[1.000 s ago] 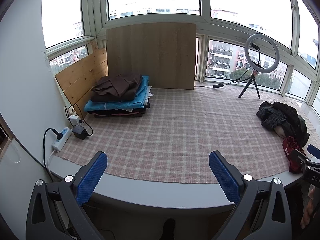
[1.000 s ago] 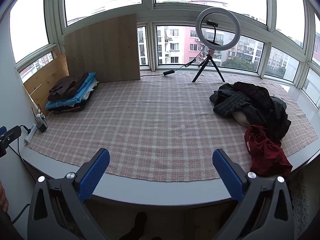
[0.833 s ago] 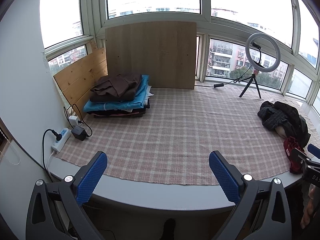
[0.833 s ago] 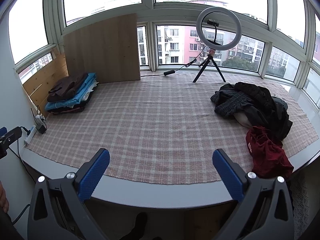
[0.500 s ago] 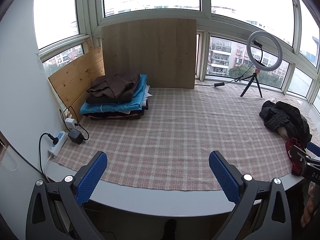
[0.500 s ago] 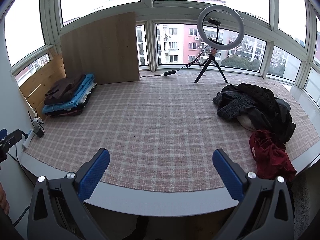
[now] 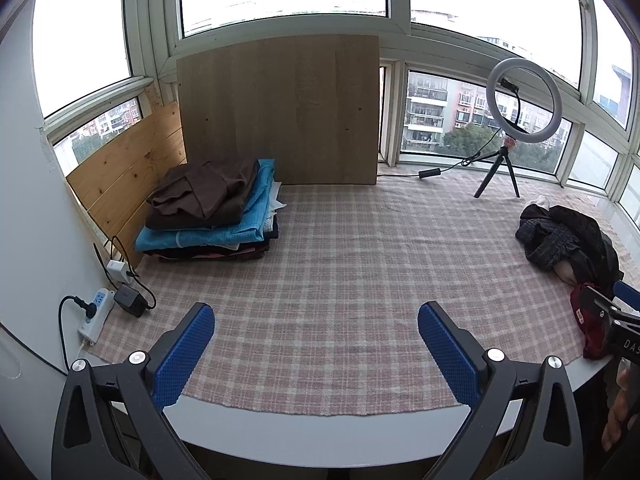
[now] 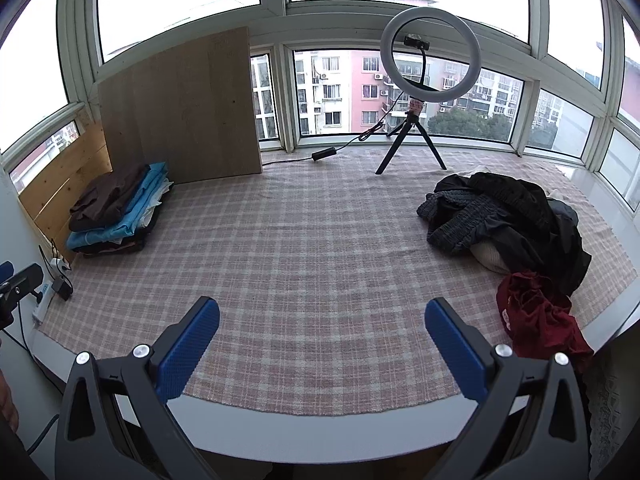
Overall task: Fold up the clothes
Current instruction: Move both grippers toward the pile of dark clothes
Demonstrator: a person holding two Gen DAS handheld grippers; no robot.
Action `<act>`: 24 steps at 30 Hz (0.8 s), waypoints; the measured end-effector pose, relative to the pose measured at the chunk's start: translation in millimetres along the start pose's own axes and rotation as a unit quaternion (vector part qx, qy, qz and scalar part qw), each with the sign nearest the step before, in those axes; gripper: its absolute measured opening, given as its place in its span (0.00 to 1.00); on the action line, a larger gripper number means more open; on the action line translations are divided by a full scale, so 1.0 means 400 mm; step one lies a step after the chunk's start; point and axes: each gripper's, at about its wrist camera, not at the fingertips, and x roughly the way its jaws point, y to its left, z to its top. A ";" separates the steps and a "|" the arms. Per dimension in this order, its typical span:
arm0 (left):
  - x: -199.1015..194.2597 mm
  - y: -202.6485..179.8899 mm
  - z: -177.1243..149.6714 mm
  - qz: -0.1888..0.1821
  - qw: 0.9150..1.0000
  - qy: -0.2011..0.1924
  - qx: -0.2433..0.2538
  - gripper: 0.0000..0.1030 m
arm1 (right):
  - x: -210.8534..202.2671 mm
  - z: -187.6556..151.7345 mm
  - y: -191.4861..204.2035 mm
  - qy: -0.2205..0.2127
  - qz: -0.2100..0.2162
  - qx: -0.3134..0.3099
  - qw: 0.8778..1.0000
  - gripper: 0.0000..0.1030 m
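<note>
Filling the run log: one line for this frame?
left gripper: open, empty | right gripper: open, empty | folded stack: far left | unfolded pile: right, untouched | phase: pre-grasp

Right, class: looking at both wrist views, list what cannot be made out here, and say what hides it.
- Folded stack: the lower garments, covered by the brown and blue ones on top, in both views.
- Pale garment: mostly buried under the dark clothes pile, right wrist view.
- Red garment: partly blocked by the right gripper at the frame edge, left wrist view.
- Red garment's white print: too small to read.
</note>
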 end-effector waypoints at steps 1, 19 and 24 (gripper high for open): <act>0.007 -0.003 0.007 -0.002 1.000 -0.001 0.003 0.99 | 0.005 0.003 -0.003 0.000 -0.003 0.002 1.000 1.00; 0.160 -0.118 0.186 -0.081 0.994 -0.011 0.079 0.99 | 0.077 0.113 -0.092 -0.010 -0.087 0.053 0.995 1.00; 0.193 -0.148 0.243 -0.109 0.989 -0.017 0.101 0.99 | 0.084 0.146 -0.110 -0.015 -0.119 0.064 0.991 1.00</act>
